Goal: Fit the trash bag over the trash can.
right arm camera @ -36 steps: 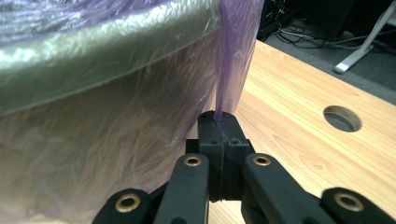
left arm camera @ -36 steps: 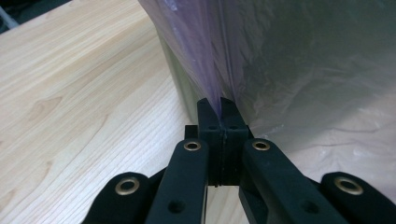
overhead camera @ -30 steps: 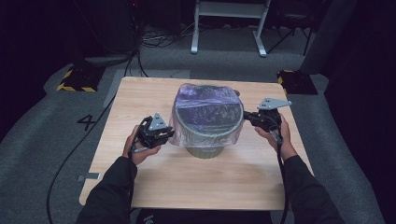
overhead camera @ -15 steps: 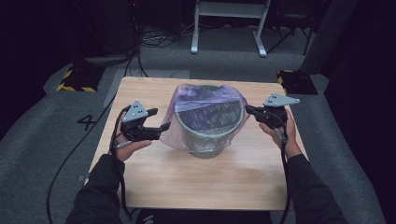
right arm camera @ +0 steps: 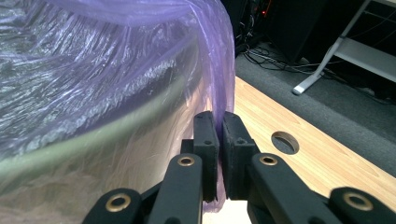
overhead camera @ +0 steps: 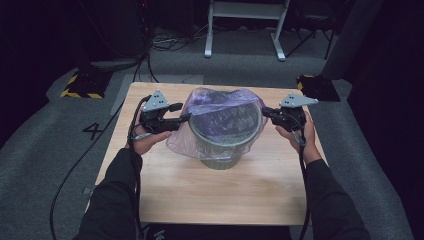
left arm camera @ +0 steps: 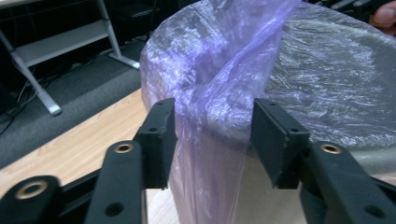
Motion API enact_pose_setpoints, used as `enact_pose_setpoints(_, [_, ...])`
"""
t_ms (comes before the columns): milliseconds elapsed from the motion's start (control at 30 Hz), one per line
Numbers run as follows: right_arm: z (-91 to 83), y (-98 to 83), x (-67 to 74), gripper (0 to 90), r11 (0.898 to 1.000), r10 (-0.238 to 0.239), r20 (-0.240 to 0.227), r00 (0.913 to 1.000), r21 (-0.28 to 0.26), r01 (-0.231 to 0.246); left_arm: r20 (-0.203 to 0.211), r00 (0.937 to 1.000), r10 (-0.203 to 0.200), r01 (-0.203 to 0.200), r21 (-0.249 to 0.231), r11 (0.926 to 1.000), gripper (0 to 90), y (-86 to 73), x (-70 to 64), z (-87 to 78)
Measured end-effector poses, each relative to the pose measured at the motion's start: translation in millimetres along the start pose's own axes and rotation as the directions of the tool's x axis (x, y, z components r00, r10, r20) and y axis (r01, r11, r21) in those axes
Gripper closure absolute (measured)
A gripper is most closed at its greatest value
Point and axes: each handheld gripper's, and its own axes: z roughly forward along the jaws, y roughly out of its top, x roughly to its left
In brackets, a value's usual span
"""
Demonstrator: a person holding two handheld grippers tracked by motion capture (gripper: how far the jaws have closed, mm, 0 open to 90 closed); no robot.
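A grey-green bin stands mid-table, lined with a thin purple bag that drapes over its rim. At the bin's left rim is my left gripper. Its jaws have just been closing, and they stand apart with a loose fold of the bag hanging between them, unpinched, in the left gripper view. My right gripper is at the right rim. There it is shut on the bag's edge, the film pinched between its pads, beside the bin's rim.
The bin sits on a wooden table with a round hole near its right edge. Beyond the table are a white metal frame, cables on grey floor and a yellow-black striped block.
My left gripper has risen from low beside the bin, swung outward, then come in to the rim with a bag fold between its jaws. The right gripper has stayed put, gripping the bag.
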Motion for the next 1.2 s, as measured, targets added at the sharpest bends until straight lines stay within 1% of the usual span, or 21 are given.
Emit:
enact_pose_setpoints(33, [0.3,0.9,-0.1,86.1,1.0,-0.001,0.004,1.0,0.003,0.001,-0.003,0.9999,0.011,-0.011,0.003,0.9999,61.3,0.5,0.0,1.2])
enact_pose_setpoints(67, [0.6,2.0,-0.6,86.3,1.0,-0.003,0.006,1.0,-0.001,0.003,-0.007,0.9998,0.018,-0.018,0.003,0.9998,64.9,0.8,0.3,2.8])
enact_pose_setpoints(100, [0.4,3.0,-0.8,86.4,1.0,0.0,0.007,1.0,-0.002,0.0,-0.011,0.9997,0.02,-0.02,0.003,0.9998,70.5,0.8,0.6,4.0])
enact_pose_setpoints(167, [0.8,5.5,-1.4,86.8,1.0,-0.002,0.013,0.9999,-0.004,0.002,-0.014,0.9996,0.026,-0.026,0.006,0.9997,78.7,1.3,1.9,5.9])
enact_pose_setpoints(267, [2.3,8.9,-2.8,87.4,1.0,0.002,0.011,0.9999,-0.011,-0.002,-0.026,0.9994,0.024,-0.024,0.003,0.9997,84.2,2.6,4.5,7.8])
enact_pose_setpoints(333, [4.2,11.0,-3.1,87.4,1.0,0.002,0.008,1.0,-0.002,-0.002,-0.023,0.9996,0.015,-0.015,-0.008,0.9999,85.8,4.5,7.4,7.9])
enact_pose_setpoints(400, [7.3,13.0,-3.5,87.7,1.0,-0.004,0.009,1.0,0.007,0.004,-0.033,0.9995,0.002,-0.003,-0.017,0.9998,87.6,6.3,11.4,8.3])
enact_pose_setpoints(500, [12.0,14.4,-4.3,88.0,1.0,0.001,0.01,1.0,0.02,-0.001,-0.061,0.9981,-0.004,0.005,0.003,1.0,89.1,8.2,18.3,14.2])
enact_pose_setpoints(567, [15.3,14.8,-5.5,88.1,1.0,0.007,0.016,0.9998,0.026,-0.008,-0.089,0.9958,-0.018,0.019,0.014,0.9997,89.4,8.2,23.9,20.1])
enact_pose_setpoints(633, [18.3,14.8,-7.3,88.4,1.0,0.011,0.019,0.9998,0.028,-0.011,-0.097,0.9943,-0.044,0.045,0.001,0.999,89.5,7.1,28.6,23.6])
enact_pose_setpoints(733, [22.8,13.7,-10.1,88.5,0.999,0.027,0.022,0.9994,0.044,-0.028,-0.108,0.9914,-0.074,0.075,0.007,0.9972,89.6,3.6,33.8,31.1])
enact_pose_setpoints(867, [29.8,11.1,-12.3,88.5,0.997,0.036,0.026,0.999,0.069,-0.038,-0.132,0.9873,-0.088,0.093,0.027,0.9953,89.6,0.9,38.1,41.0])
enact_pose_setpoints(933, [33.4,9.4,-12.7,88.5,0.996,0.041,0.025,0.9989,0.084,-0.043,-0.145,0.9838,-0.106,0.111,0.03,0.9934,89.6,0.6,40.9,46.8])
enact_pose_setpoints(1000, [36.1,8.2,-13.1,88.5,0.995,0.039,0.034,0.9986,0.091,-0.042,-0.159,0.9802,-0.118,0.125,0.035,0.9916,89.6,1.3,43.3,51.7])
enact_pose_setpoints(1100, [40.5,5.6,-14.9,88.5,0.993,0.053,0.034,0.998,0.103,-0.057,-0.166,0.9789,-0.119,0.128,0.046,0.9907,89.6,2.9,44.8,58.3])
enact_pose_setpoints(1133, [41.5,4.9,-15.4,88.5,0.993,0.056,0.034,0.9979,0.106,-0.059,-0.166,0.9778,-0.127,0.137,0.046,0.9896,89.6,3.2,45.5,60.8])
enact_pose_setpoints(1167, [43.4,3.8,-15.6,88.5,0.992,0.062,0.029,0.9977,0.11,-0.065,-0.165,0.978,-0.127,0.137,0.047,0.9894,89.6,3.3,46.0,62.0])
enact_pose_setpoints(1200, [44.5,3.1,-15.5,88.4,0.991,0.062,0.028,0.9977,0.113,-0.065,-0.17,0.9769,-0.129,0.14,0.052,0.9888,89.6,3.4,45.7,63.2])
